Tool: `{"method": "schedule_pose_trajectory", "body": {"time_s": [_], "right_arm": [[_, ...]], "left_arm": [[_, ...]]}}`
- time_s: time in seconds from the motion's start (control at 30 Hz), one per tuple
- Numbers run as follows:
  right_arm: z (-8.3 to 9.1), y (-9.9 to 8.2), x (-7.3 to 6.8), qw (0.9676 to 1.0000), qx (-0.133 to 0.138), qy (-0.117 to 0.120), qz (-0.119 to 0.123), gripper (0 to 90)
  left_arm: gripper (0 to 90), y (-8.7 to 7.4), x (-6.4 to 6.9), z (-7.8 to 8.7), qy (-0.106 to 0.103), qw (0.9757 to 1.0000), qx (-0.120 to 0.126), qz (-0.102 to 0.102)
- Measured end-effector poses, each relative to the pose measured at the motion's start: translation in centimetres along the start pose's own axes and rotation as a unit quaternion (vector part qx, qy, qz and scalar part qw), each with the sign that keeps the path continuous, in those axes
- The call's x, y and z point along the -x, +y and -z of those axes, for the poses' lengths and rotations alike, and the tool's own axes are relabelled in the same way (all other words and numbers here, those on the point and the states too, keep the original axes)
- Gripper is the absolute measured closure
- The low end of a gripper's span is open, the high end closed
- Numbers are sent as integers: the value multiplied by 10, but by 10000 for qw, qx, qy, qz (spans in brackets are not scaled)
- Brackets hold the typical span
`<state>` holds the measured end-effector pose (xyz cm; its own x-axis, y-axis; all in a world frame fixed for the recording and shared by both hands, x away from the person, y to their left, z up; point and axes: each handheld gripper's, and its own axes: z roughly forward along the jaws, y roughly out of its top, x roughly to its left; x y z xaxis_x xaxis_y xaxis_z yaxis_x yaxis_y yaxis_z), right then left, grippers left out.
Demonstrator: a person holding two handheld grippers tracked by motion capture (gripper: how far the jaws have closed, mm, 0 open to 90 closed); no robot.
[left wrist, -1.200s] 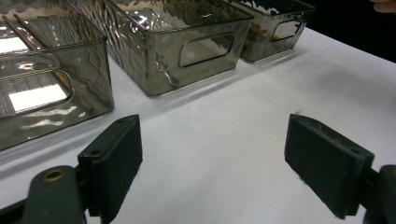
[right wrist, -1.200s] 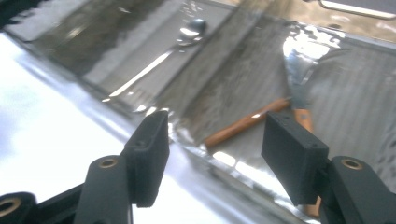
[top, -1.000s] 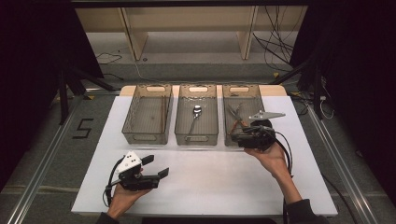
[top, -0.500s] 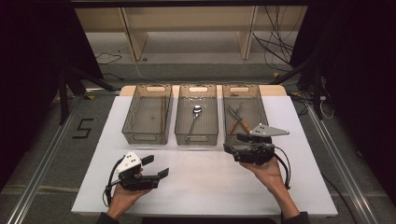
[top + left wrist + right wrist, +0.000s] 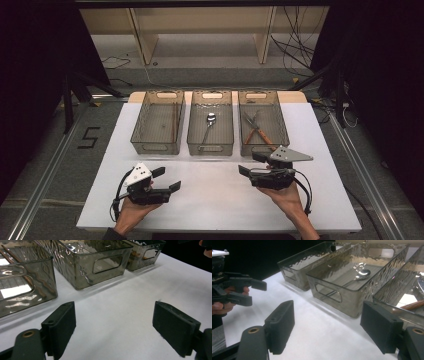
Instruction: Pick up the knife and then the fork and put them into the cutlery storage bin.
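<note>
Three smoky clear bins stand in a row at the back of the white table (image 5: 215, 200). The left bin (image 5: 152, 148) holds brown chopsticks (image 5: 173, 122), the middle bin (image 5: 210, 148) a metal spoon (image 5: 208, 125), and the right bin (image 5: 282, 125) wooden-handled tongs (image 5: 257, 131). My left gripper (image 5: 167, 179) rests near the front left, open and empty (image 5: 113, 320). My right gripper (image 5: 250, 163) hovers just in front of the right bin. Its jaws have just been opening, and nothing lies between them (image 5: 329, 325). In the right gripper view the spoon (image 5: 359, 275) and the left gripper (image 5: 249, 292) show.
Bare white table surface lies between the two grippers and in front of the bins. Cables trail from both grippers toward the front edge. Beyond the bins stand a wooden shelf frame (image 5: 200, 30) and dark floor with loose cables (image 5: 295, 50).
The right hand has drawn its gripper back from over the right bin toward the table's front and lowered it, with jaws wider. The left gripper has stayed put.
</note>
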<state>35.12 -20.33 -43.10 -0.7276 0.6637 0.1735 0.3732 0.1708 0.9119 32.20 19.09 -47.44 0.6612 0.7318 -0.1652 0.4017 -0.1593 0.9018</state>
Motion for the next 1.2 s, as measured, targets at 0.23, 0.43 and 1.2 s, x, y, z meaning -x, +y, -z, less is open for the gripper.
{"method": "schedule_pose_trajectory", "body": {"time_s": [0.23,0.43,1.2], "right_arm": [[7,-12,-7,9999,86,46,69,252],[15,-25,-10,9999,126,39,108,236],[34,-56,-7,9998,38,-201,19,222]], "left_arm": [[184,0,2,1,-58,10000,7,0],[183,-1,3,2,-118,9999,23,37],[179,-3,5,3,-214,9997,-11,71]]}}
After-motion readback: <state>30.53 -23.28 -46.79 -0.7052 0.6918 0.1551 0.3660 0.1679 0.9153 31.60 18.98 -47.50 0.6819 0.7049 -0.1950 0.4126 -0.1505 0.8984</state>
